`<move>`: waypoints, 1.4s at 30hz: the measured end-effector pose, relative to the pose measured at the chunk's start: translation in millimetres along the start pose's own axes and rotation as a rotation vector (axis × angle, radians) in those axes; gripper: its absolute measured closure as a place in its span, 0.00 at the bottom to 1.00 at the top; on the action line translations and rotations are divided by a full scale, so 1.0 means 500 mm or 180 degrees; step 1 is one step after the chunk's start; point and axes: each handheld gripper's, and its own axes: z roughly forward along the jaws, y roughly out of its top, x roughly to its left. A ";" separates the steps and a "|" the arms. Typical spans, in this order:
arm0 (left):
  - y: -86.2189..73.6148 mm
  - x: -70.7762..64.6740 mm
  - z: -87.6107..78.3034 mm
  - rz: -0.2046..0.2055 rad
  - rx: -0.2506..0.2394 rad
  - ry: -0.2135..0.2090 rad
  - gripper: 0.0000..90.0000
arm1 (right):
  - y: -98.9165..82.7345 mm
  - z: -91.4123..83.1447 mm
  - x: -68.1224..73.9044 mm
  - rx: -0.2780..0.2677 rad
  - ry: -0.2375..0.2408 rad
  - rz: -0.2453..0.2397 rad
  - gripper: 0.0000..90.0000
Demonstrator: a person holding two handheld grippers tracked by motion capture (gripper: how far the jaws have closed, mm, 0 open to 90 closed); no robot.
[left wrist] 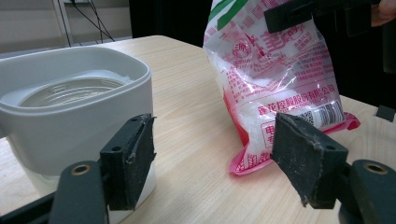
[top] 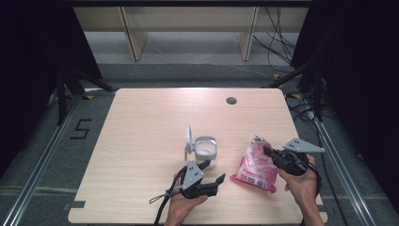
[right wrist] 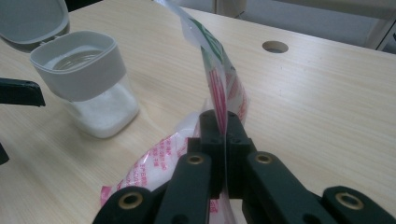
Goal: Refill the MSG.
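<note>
A pink and white bag of white grains (top: 256, 167) lies on the table at the right, and my right gripper (top: 266, 150) is shut on its upper edge. In the right gripper view the jaws (right wrist: 223, 126) pinch the thin plastic of the bag (right wrist: 219, 70), which rises between them. A clear container with a white collar (top: 205, 149) stands mid-table, its hinged lid (top: 188, 141) upright and white grains in its base. My left gripper (top: 214, 172) is open just in front of the container. In the left gripper view my left gripper (left wrist: 217, 158) is open and nothing lies between its pads, with the container (left wrist: 70, 116) at left and the bag (left wrist: 280, 84) at right.
The wooden table (top: 141, 141) has a round cable hole (top: 231, 100) near its far edge. Cables trail on the floor beyond, and dark stands flank the table.
</note>
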 end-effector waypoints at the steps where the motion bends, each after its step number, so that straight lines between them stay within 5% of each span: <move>1: 0.000 0.001 0.000 -0.0006 -0.0013 -0.0019 0.33 | -0.002 -0.001 -0.002 0.0036 -0.0007 0.0003 1.00; 9: -0.002 0.003 -0.002 -0.0024 -0.0014 0.0002 0.33 | -0.018 -0.002 -0.009 0.0160 -0.0100 0.0056 0.99; 10: -0.001 0.003 -0.004 -0.0020 0.0012 0.0026 0.33 | -0.021 0.001 -0.017 0.0132 -0.0106 -0.0065 0.99; 15: -0.001 0.006 -0.005 -0.0023 -0.0002 0.0030 0.33 | -0.034 -0.002 -0.021 0.0213 -0.0168 0.0106 0.98; 18: 0.001 0.012 -0.008 0.0072 0.0008 0.0020 0.32 | -0.041 -0.002 -0.028 0.0197 -0.0151 0.0076 0.97; 21: 0.000 0.009 -0.010 -0.0021 -0.0006 0.0046 0.32 | -0.045 -0.002 -0.028 0.0215 -0.0150 0.0126 0.96; 36: -0.002 0.021 -0.016 -0.0039 -0.0020 0.0087 0.33 | -0.055 -0.017 -0.034 0.0179 -0.0236 0.0154 0.76; 40: -0.003 0.025 -0.017 -0.0049 -0.0001 0.0106 0.33 | -0.058 -0.022 -0.026 0.0198 -0.0319 0.0204 0.68; 41: -0.003 0.026 -0.019 -0.0044 0.0024 0.0122 0.33 | -0.059 -0.027 -0.024 0.0189 -0.0409 0.0370 0.62; 42: -0.003 0.027 -0.018 -0.0048 -0.0005 0.0105 0.33 | -0.059 -0.027 -0.024 0.0189 -0.0409 0.0370 0.62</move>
